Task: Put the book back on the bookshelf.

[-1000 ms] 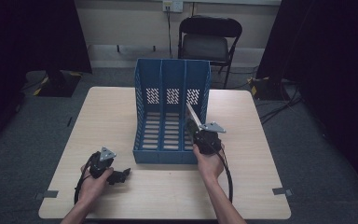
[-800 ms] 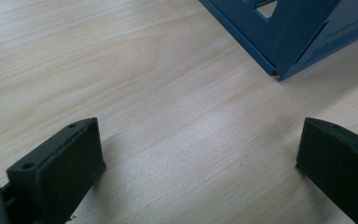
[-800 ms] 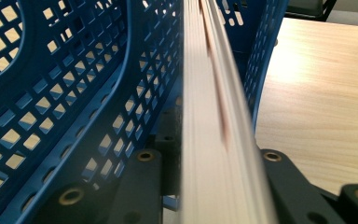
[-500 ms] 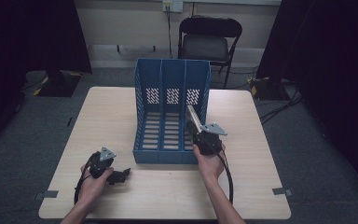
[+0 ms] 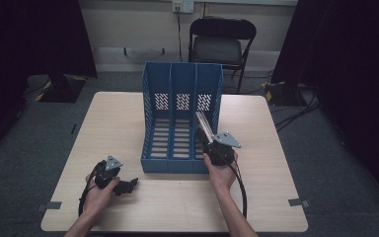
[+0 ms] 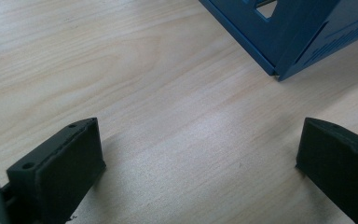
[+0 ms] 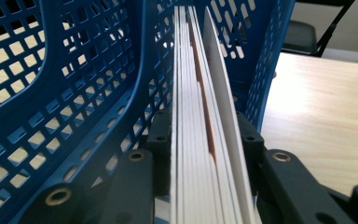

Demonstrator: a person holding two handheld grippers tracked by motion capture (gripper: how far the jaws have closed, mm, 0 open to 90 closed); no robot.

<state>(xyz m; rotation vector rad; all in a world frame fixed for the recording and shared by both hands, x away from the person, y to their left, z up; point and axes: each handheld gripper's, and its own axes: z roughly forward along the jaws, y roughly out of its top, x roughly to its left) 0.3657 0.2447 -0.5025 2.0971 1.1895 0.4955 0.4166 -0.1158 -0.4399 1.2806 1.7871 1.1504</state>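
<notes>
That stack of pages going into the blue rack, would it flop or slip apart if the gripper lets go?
The stack of pages looks thin-leaved and loose, so it probably fans out; one sheet already splays off. It likely leans on the blue rack wall rather than standing. The right gripper has just been opening around it.

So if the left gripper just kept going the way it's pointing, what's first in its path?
Probably the blue file rack: the left gripper, jaws open over the bare table, aims toward the rack's near corner. Depth is hard to judge.

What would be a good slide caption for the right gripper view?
Right gripper with its black jaws around a white stack of thin booklets, set in the rightmost slot of the blue plastic perforated file rack.
</notes>
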